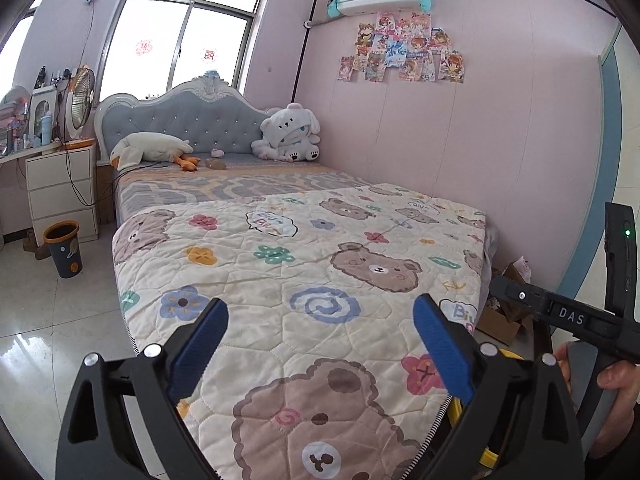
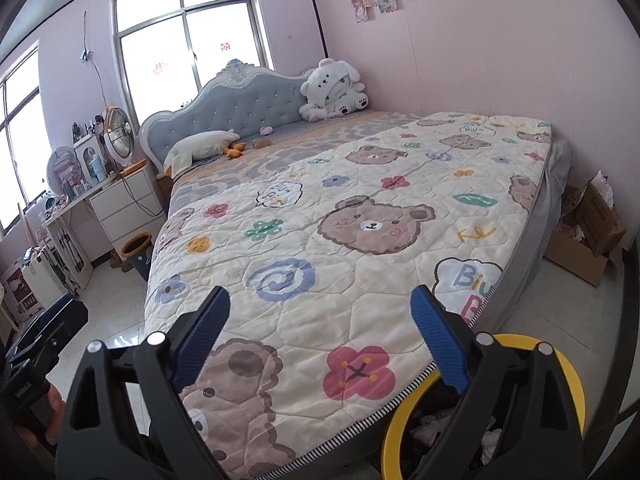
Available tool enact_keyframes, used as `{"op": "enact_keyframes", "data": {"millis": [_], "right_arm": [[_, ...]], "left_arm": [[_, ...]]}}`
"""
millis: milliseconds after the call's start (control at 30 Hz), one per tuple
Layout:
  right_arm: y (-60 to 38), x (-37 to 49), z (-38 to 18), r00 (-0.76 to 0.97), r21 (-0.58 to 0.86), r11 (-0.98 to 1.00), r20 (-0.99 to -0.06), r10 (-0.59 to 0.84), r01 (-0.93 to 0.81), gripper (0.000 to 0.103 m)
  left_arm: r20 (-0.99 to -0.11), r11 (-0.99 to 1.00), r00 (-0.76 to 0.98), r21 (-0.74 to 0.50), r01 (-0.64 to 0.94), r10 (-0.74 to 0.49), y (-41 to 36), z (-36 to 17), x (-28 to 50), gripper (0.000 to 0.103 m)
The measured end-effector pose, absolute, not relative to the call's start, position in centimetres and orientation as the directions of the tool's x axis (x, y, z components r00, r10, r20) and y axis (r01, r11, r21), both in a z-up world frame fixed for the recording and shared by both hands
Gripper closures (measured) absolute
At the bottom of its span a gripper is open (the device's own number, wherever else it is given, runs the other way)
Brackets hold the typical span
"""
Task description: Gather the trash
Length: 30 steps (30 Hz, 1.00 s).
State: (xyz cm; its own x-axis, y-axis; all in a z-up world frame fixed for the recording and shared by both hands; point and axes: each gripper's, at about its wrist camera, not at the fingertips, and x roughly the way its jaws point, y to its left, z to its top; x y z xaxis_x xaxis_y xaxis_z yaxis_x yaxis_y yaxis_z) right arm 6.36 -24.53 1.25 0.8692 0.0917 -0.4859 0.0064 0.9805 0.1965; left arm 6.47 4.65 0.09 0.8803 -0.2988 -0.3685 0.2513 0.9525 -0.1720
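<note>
A yellow-rimmed trash bin (image 2: pixel 400 412) stands on the floor at the foot of the bed, with crumpled white and pink scraps inside; only a sliver of its rim shows in the left wrist view (image 1: pixel 490 456). A small pink scrap (image 1: pixel 217 153) and a brownish lump (image 1: pixel 216 164) lie near the headboard, also in the right wrist view (image 2: pixel 266 131) (image 2: pixel 262 143). My left gripper (image 1: pixel 320 314) is open and empty above the quilt. My right gripper (image 2: pixel 320 304) is open and empty above the quilt, just left of the bin.
The bed (image 1: pixel 280 248) has a bear-print quilt, a goose plush (image 1: pixel 148 150) and a white plush (image 1: pixel 290 134). A dark waste bin with an orange rim (image 1: pixel 64 248) stands by the white drawers (image 1: pixel 60 196). Cardboard boxes (image 2: pixel 588 232) sit by the right wall.
</note>
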Motion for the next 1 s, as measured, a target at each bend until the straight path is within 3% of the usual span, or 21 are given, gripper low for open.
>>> {"op": "enact_keyframes", "data": {"millis": [400,1000], "right_arm": [[-23.5,4.3,2.2,0.925,0.127,0.99,-0.381,-0.013,0.067,0.008],[-23.1,4.5,1.8,0.921,0.129,0.99,-0.391,-0.008,0.063,0.008]], "left_arm": [[-0.306,0.959,0.912,-0.159,0.235,-0.274,4.9,0.9,4.8,0.008],[-0.26,0.965,0.933,-0.148,0.215,-0.248,5.2,1.3,4.4,0.008]]}}
